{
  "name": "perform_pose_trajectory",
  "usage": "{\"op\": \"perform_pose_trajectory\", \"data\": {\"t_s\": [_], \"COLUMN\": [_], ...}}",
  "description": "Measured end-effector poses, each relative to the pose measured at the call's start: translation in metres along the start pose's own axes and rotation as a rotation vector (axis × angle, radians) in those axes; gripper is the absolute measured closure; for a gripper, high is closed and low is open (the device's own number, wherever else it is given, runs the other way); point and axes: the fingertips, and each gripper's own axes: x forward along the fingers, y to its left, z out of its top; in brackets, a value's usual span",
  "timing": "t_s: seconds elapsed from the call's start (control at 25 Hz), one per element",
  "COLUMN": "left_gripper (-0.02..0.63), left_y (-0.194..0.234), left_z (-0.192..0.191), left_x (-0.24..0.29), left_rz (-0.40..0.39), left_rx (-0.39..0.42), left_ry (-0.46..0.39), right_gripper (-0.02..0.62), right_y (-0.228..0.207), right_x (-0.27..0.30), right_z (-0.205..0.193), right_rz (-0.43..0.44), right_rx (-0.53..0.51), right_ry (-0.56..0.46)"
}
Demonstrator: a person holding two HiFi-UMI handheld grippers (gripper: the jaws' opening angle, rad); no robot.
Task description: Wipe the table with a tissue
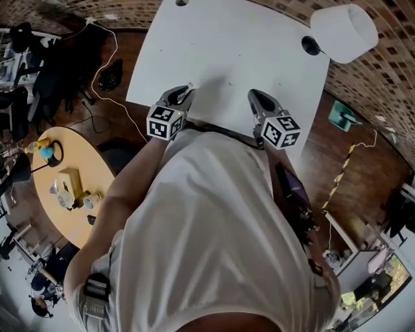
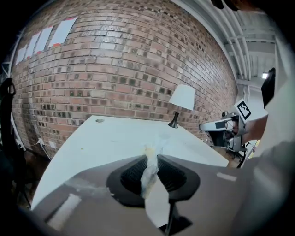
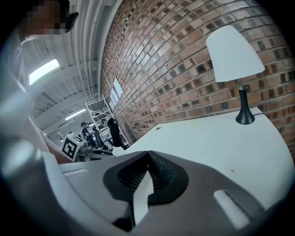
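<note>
A crumpled white tissue (image 2: 149, 171) is pinched between the jaws of my left gripper (image 2: 152, 157), and a yellowish tuft of it pokes out past the tips (image 1: 190, 86). That gripper (image 1: 182, 97) hangs over the near edge of the white table (image 1: 227, 58), at the left. My right gripper (image 1: 260, 101) is over the same edge further right. Its jaws meet at the tips (image 3: 148, 155) with nothing between them. Each gripper shows in the other's view, the right gripper (image 2: 222, 126) and the left gripper (image 3: 85, 144).
A white-shaded lamp (image 1: 344, 31) with a black base (image 1: 310, 45) stands at the table's far right corner, against a brick wall (image 2: 120, 69). A cable hole (image 1: 181, 2) is at the table's far edge. A round wooden table (image 1: 97, 175) with small items and floor cables lie to the left.
</note>
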Motion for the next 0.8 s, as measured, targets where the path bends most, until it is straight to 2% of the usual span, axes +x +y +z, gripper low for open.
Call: {"op": "perform_pose_trajectory", "data": {"t_s": [0.32,0.52,0.68,0.8], "left_gripper": [0.531,0.531,0.531,0.531], "left_y": [0.02,0.036,0.049,0.056], "left_z": [-0.015,-0.028,-0.028,-0.021], "left_x": [0.006,0.019,0.037,0.049], "left_rz": [0.018,-0.001,-0.043,-0.058], "left_rx": [0.022,0.041,0.012,0.043], "left_ry": [0.081,0.147,0.183,0.19], "right_gripper": [0.588,0.588,0.588,0.588], "right_y": [-0.003,0.003,0.006,0.006], "right_x": [0.002,0.011,0.014,0.016], "right_z": [-0.011,-0.01,-0.01,-0.009], "right_rz": [-0.048,-0.083,-0.116,-0.143], "right_rx": [0.061,0.086,0.111,0.119], "right_ry": [-0.019,-0.035,-0.045,-0.052]}}
